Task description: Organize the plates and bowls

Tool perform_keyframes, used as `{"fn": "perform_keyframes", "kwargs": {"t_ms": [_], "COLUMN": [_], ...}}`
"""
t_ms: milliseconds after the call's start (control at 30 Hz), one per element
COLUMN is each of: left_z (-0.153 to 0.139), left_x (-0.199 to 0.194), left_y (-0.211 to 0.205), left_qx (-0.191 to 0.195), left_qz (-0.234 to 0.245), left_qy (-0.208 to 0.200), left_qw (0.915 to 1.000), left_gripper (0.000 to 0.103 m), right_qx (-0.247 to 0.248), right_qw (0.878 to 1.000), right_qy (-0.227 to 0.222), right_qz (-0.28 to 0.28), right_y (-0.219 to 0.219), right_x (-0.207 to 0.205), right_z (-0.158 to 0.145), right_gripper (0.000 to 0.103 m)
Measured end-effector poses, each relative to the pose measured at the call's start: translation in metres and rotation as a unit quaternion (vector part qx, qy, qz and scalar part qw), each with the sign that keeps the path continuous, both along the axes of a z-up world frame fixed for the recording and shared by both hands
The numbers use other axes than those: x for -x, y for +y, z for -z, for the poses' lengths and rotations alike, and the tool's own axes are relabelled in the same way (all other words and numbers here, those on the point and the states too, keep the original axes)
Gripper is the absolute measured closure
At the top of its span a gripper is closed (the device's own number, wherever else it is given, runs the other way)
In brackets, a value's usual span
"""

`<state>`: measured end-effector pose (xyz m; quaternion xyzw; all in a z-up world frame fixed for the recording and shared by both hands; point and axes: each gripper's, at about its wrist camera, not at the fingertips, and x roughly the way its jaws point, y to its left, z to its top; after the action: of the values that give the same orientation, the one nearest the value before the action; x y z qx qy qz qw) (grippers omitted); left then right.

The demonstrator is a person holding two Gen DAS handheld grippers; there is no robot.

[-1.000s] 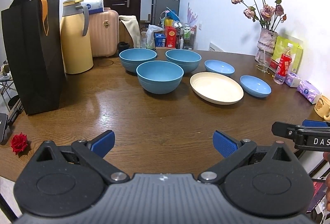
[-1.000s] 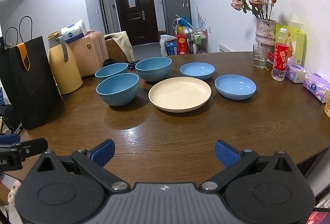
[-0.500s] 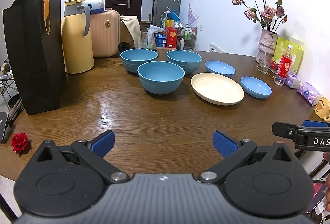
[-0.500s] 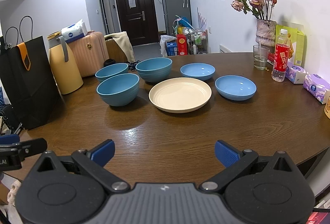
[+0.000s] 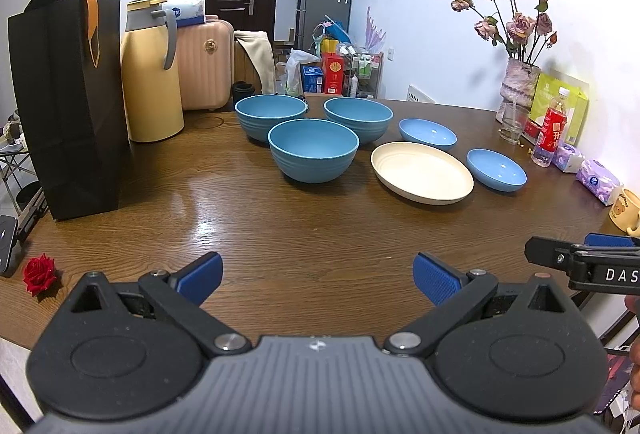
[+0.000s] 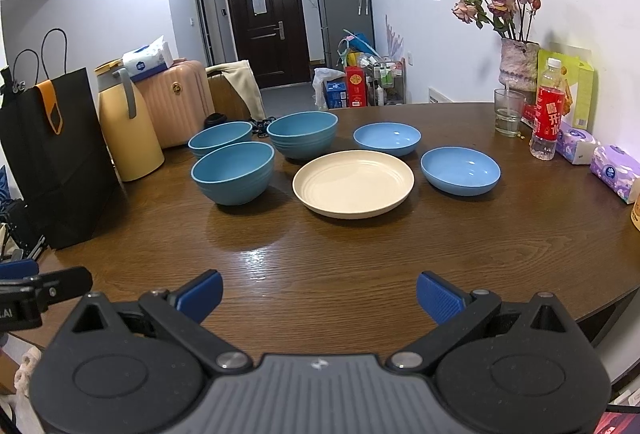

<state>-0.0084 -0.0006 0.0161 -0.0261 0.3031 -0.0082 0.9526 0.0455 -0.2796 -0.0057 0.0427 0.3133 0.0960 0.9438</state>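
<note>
Bright, sharp indoor frames; overhead glare on the table (image 5: 208,218), fisheye bending and dark corners

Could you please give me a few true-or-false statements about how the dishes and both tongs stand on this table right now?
1. The cream plate has a bowl stacked in it. False: it lies empty on the wooden table.
2. Three deep blue bowls stand separately, none nested; the nearest deep bowl is left of the plate. True.
3. The left tongs are shut on a bowl. False: they are open and empty, short of the dishes.
4. The right tongs are open and hold nothing. True.
5. Two shallow blue dishes sit right of the deep bowls, one being the near shallow dish. True.
</note>
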Motion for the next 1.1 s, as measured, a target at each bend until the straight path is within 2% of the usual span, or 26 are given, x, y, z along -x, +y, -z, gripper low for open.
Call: {"fn": "perform_keyframes", "kwargs": {"t_ms": [1100], "left_z": [-0.0054], "left_x": [0.0037], "left_y": [0.0039], "left_qx": [0.002], "left_qz": [0.001], "left_qy": [-0.004], "left_qw": [1.0], "left_gripper": [0.0], "right_qx": [0.005], "right_qw": [1.0], "right_qy": [-0.005], "right_qz": [-0.003], "right_y": [0.0089], "right_x": [0.0018], "right_z": [-0.007], "right_gripper": [0.0]}}
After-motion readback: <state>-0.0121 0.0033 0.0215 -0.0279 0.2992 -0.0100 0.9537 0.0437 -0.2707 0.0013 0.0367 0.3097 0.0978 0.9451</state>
